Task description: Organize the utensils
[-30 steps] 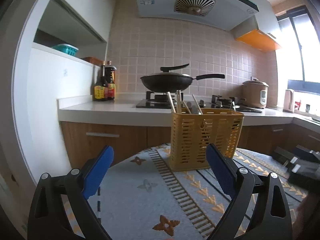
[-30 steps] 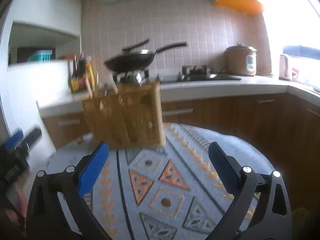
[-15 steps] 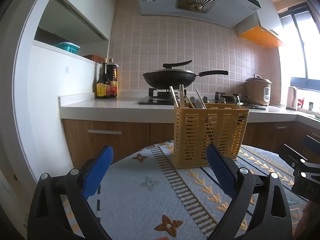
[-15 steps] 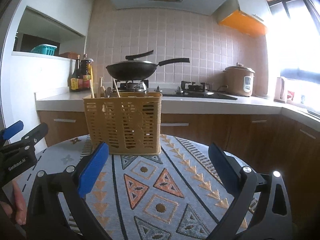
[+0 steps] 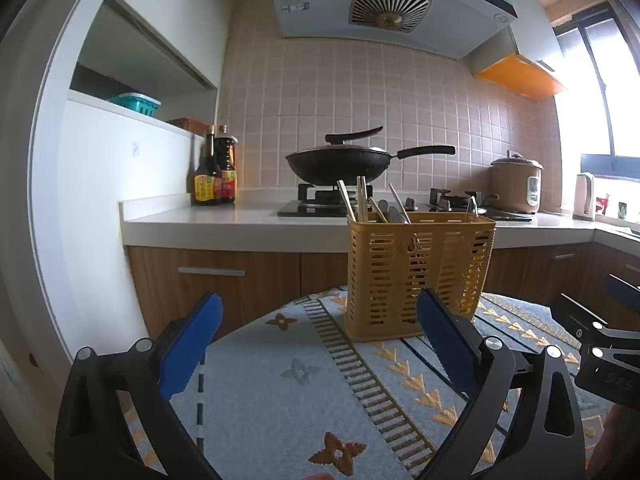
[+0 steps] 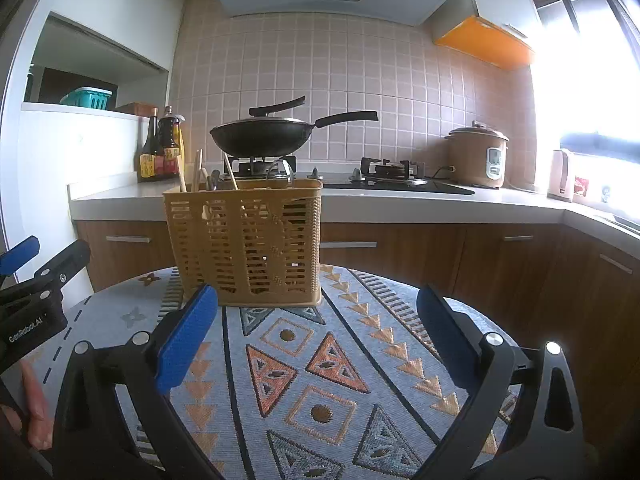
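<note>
The slotted yellow plastic utensil basket (image 6: 244, 244), chopsticks upright inside, stands on the patterned surface (image 6: 328, 364) straight ahead of both wide-open, empty hand-held grippers, nearer the right hand-held gripper (image 6: 316, 340) than the left hand-held gripper (image 5: 320, 344).

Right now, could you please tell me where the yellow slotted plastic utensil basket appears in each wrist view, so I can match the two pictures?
Left wrist view: the yellow slotted plastic utensil basket stands right of centre on the patterned tablecloth.
Right wrist view: the basket stands left of centre, at the cloth's far edge.
Shared landmark: the black wok sits on the stove behind it, above the basket in both views.
</note>
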A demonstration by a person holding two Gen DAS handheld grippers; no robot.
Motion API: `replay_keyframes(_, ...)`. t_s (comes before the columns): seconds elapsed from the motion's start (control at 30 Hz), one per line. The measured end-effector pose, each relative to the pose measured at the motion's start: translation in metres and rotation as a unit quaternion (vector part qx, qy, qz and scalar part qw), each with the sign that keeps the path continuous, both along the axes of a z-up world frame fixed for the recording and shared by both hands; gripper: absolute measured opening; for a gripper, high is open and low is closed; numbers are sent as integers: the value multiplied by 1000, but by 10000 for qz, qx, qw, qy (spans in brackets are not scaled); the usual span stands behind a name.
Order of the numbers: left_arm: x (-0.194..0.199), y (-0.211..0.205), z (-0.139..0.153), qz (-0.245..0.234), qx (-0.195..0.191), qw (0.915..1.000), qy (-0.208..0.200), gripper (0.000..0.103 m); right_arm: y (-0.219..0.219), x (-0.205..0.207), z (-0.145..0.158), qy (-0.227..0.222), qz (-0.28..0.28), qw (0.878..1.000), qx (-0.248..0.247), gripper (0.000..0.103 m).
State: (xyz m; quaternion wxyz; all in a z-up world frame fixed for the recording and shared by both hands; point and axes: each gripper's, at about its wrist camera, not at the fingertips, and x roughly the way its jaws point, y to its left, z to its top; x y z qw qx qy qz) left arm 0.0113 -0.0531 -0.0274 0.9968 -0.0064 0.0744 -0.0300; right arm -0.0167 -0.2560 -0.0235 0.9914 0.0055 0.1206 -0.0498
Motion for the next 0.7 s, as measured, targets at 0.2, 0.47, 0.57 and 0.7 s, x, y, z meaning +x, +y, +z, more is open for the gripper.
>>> replay_keyframes(0.2,0,0,0,3,-9,10000,32,95,1,3,0,36,5,10000,12,95)
replay_keyframes(0.47,0,-1,0,-12,-12,10000,22,95,1,3,0,44,-2,10000,18,95)
replay_keyframes(0.57,0,-1,0,-16,-16,10000,27,95,1,3,-1,39,-6,10000,28,95)
replay_keyframes(0.7,0,-1,0,-14,-12,10000,27,95,0,3,-1,65,-18,10000,56,95)
